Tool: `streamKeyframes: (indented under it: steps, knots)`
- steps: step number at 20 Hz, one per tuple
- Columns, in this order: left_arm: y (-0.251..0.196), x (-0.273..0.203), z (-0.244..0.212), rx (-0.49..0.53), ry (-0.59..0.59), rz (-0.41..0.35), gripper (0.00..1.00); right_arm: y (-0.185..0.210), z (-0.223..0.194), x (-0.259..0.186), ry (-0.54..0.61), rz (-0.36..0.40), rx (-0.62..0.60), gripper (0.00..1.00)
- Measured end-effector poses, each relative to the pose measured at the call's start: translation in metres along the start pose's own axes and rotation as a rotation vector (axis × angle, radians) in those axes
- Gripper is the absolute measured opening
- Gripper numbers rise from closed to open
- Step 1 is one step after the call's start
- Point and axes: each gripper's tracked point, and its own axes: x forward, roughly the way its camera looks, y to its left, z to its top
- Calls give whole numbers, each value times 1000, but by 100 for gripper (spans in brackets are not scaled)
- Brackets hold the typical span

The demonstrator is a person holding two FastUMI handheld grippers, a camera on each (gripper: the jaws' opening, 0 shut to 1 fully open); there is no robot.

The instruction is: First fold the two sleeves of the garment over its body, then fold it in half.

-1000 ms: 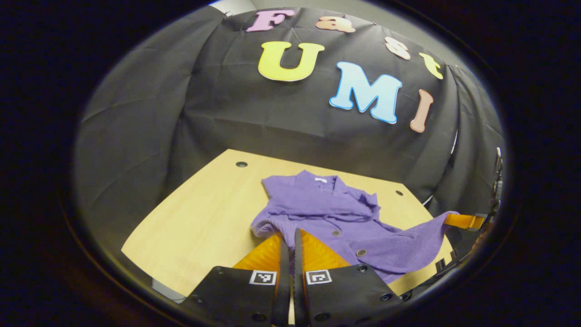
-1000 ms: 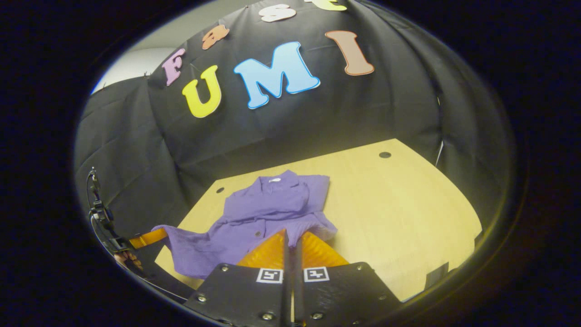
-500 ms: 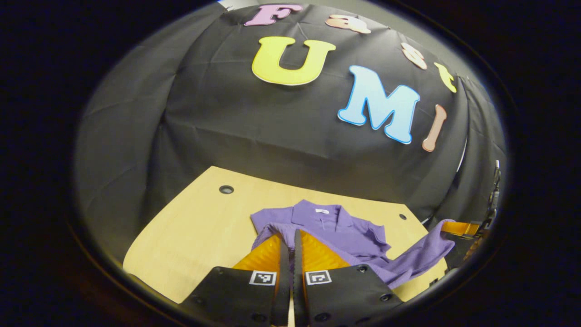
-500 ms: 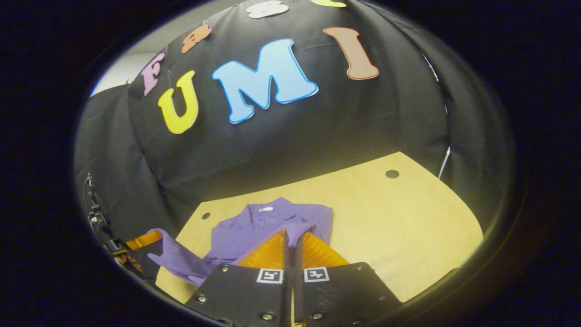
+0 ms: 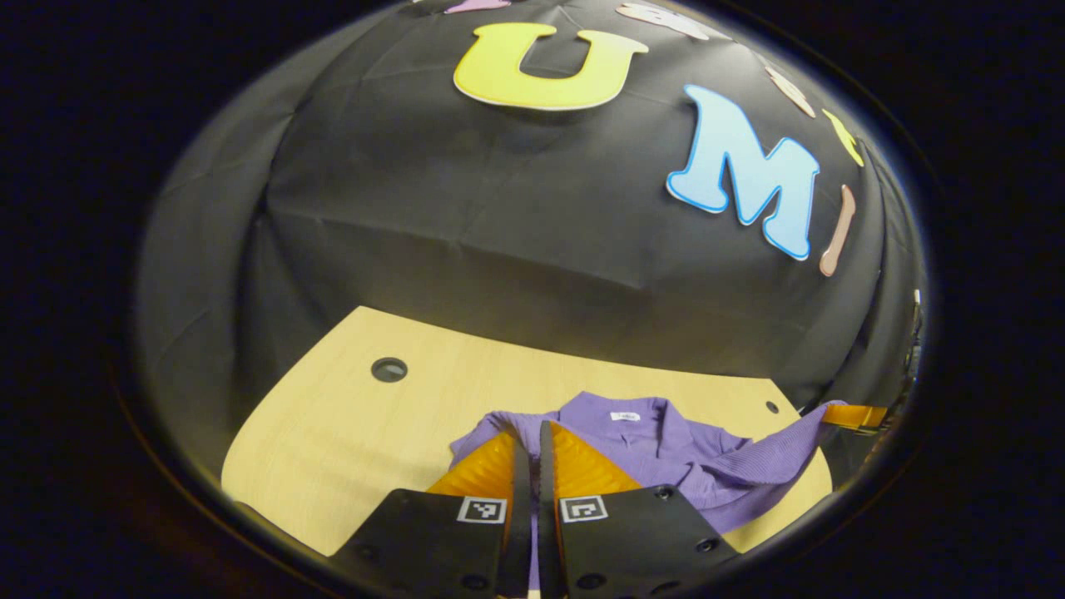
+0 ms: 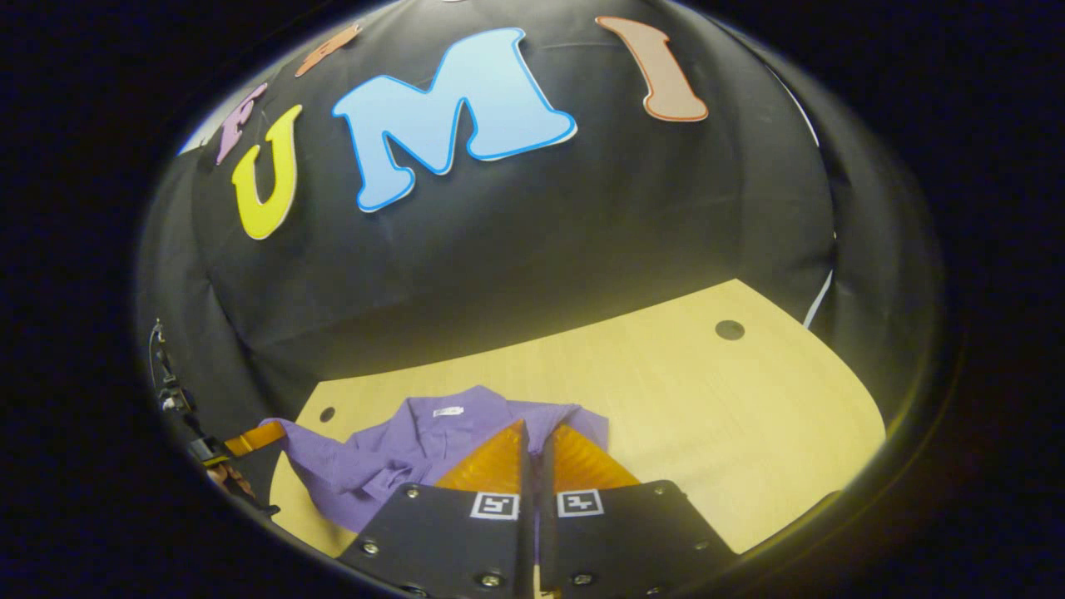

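Left gripper view: bare counter (image 5: 333, 441) stretches away to the gripper's left and ahead to the far edge. The left gripper (image 5: 532, 437) is pinched tight on the purple garment (image 5: 666, 449), which spreads ahead and rightward. Right gripper view: wide bare counter (image 6: 732, 416) to its right; the right gripper (image 6: 537, 437) is clamped on the garment (image 6: 391, 453), lying ahead-left.

Orange-fingered black tongs (image 5: 532, 437), square markers

Purple garment (image 5: 666, 441) rumpled on table, prob. half-folded.
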Motion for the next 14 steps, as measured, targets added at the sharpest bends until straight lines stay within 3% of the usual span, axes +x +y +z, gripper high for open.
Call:
streamKeyframes:
  steps: [6, 14]
  knots:
    - [4, 68, 3, 53, 11, -28, 10, 1, 7, 61, 26, -46, -9, 2]
    - [34, 127, 1, 125, -49, 57, 10, -25, 2, 155, 74, -143, 9, 2]
